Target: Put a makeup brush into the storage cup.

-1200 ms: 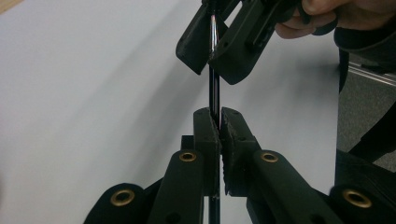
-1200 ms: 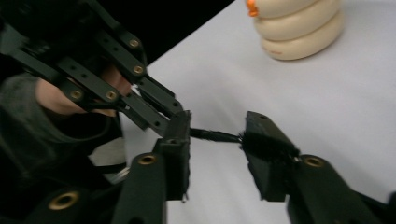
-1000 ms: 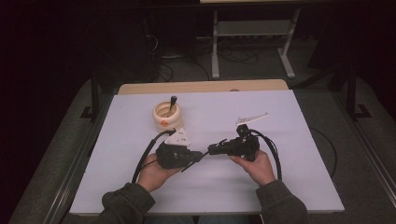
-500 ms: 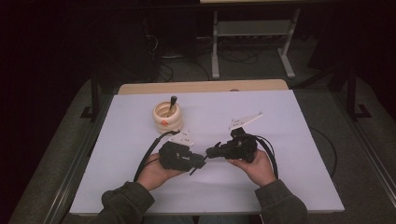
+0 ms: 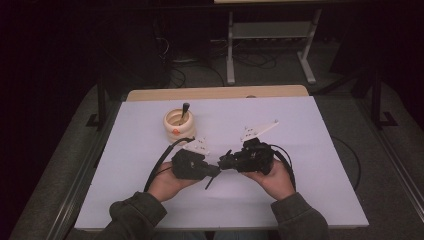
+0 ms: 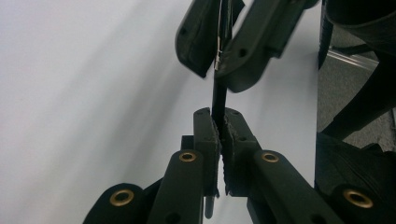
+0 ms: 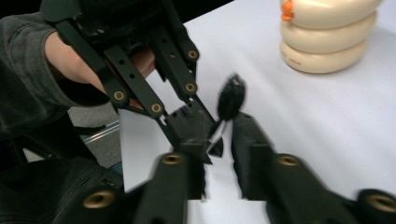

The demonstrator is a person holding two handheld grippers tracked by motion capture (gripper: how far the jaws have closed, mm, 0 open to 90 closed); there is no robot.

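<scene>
Hands meet at the lower middle of the high view, over a white table sheet (image 5: 310,150): the left gripper (image 5: 212,171) and the right gripper (image 5: 225,162) point at each other, tips all but touching, with a thin black stick (image 5: 210,181) slanting down from where they meet. A cream ribbed holder (image 5: 179,125) with a dark tool standing in it sits just above and left of the hands; two white three-cornered plates rise from the grippers, and grey sleeves enter from the bottom edge.

In the left gripper view, the left gripper (image 6: 219,133), rising from the bottom centre, has its jaws pressed together on the thin black stick (image 6: 218,100), which runs straight up the frame. At top centre the right gripper (image 6: 223,63) straddles the same stick, its jaws a little apart after having just been opening.

In the right gripper view, blurred, the right gripper (image 7: 224,135) at bottom centre shows a gap between its jaws, with the stick's pale shaft in that gap. The stick's black bristled brush head (image 7: 231,97) stands just above the tips. The left gripper (image 7: 194,122) comes in from upper left, its jaws closed on the stick; the cream holder (image 7: 327,42) is at upper right.
</scene>
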